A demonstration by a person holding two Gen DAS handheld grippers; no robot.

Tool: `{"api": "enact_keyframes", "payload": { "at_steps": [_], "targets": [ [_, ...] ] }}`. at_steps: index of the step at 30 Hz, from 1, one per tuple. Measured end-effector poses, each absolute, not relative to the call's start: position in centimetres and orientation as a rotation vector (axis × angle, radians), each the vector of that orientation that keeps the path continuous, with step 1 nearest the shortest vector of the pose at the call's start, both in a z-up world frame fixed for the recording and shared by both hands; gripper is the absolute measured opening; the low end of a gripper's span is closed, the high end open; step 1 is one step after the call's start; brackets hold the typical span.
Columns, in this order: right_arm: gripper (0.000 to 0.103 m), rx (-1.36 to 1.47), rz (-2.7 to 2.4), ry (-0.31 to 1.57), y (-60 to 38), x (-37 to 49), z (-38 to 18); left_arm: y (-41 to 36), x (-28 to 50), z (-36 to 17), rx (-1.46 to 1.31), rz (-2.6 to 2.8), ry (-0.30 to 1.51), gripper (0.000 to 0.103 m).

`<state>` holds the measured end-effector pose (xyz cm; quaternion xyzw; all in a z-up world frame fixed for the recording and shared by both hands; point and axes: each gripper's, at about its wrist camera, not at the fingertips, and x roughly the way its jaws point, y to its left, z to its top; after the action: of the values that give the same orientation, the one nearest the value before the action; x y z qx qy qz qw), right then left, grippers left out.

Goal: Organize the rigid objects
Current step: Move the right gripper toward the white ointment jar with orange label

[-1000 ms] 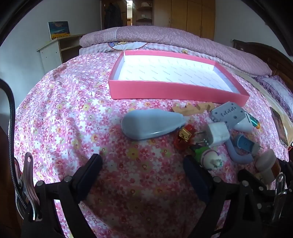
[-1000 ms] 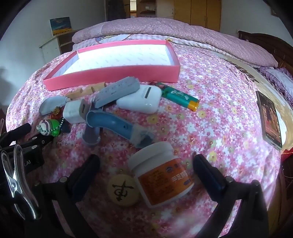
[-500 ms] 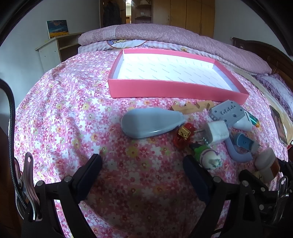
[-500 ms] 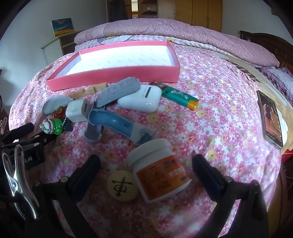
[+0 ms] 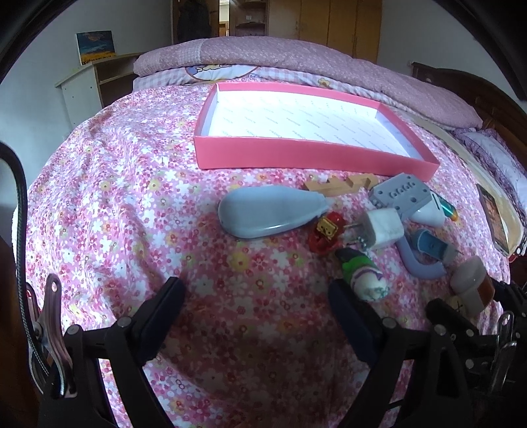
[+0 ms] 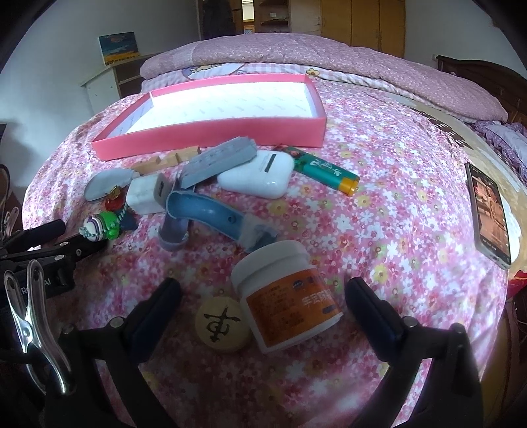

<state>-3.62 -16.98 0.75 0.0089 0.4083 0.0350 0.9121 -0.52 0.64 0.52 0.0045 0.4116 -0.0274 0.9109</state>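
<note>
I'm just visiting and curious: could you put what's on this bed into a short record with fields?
surface: floral bedspread
container: pink tray, nothing in it
nearest right gripper: white jar on its side, wooden chess piece
nearest left gripper: grey case, green toy
also loose: white earbud case, lighter, white charger
grippers: both open, holding nothing

Home bedroom: quilted bed (image 5: pixel 230 158), wardrobe (image 5: pixel 339 29)
</note>
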Motion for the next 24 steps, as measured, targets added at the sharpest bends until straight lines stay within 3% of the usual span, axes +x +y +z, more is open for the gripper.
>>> {"api": "enact_keyframes", "payload": {
  "at_steps": [24],
  "targets": [
    [0.099,0.053,0.138,0.834,-17.2,-4.2,1.5,-0.1,-3.0,3.5,0.035,-0.174,0.823,0.092]
  ]
}}
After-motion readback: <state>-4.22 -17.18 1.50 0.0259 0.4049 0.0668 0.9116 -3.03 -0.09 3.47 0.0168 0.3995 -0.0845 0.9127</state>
